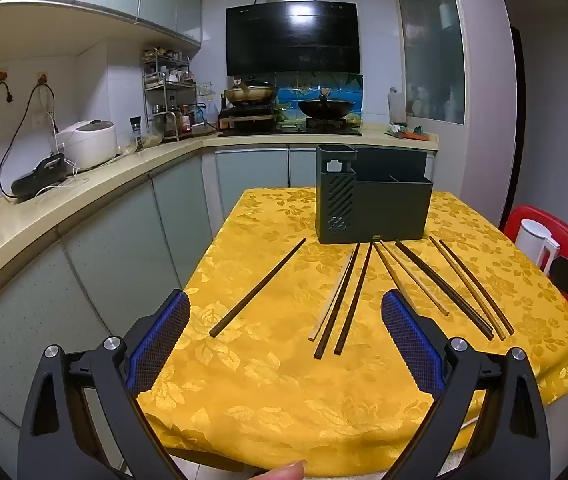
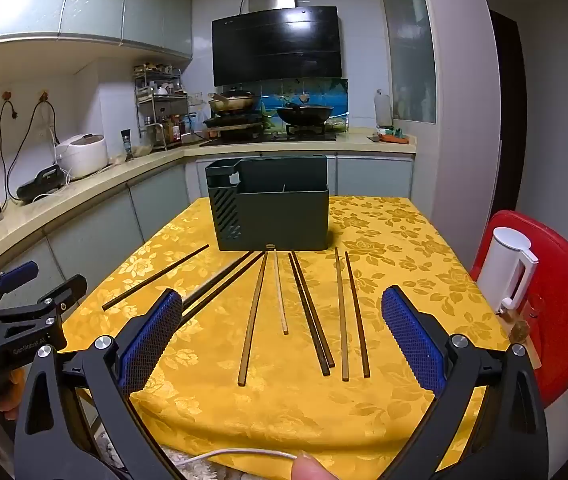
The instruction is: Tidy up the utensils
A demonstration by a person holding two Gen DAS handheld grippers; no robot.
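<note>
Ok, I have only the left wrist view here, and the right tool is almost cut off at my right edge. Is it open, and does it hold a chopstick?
Observer: The right tool is wide open and holds nothing. All the chopsticks lie loose on the cloth.
Operator: Good. Is there anything near the white kettle? My view is blocked just below it.
Observer: Yes. On the red stool, in front of the kettle, there are small glass items. I cannot tell what they are.
</note>
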